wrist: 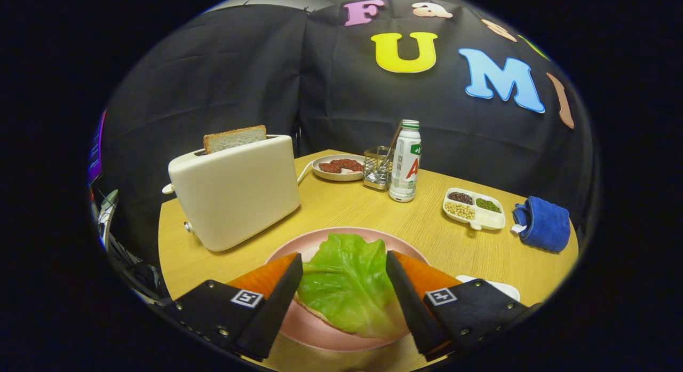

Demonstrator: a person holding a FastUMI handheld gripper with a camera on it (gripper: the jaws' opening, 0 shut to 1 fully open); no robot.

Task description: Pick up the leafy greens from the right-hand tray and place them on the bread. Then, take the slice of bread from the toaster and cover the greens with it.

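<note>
A green lettuce leaf point(346, 284) lies on a slice of bread point(308, 308) on a pink plate point(299, 245), directly below my gripper point(344, 268). The fingers stand wide apart on either side of the leaf, above it, with nothing gripped. Only a thin edge of the bread under the leaf shows. A cream toaster point(235, 188) stands beyond the plate to the left, with a slice of toast point(235, 138) sticking up from its slot.
Beyond the plate stand a milk bottle point(405, 161), a wire holder point(378, 168) and a small plate of red meat point(339, 167). A divided dish of beans point(474, 208) and a blue cloth point(543, 223) lie to the right. A white tray edge point(499, 284) peeks beside the right finger.
</note>
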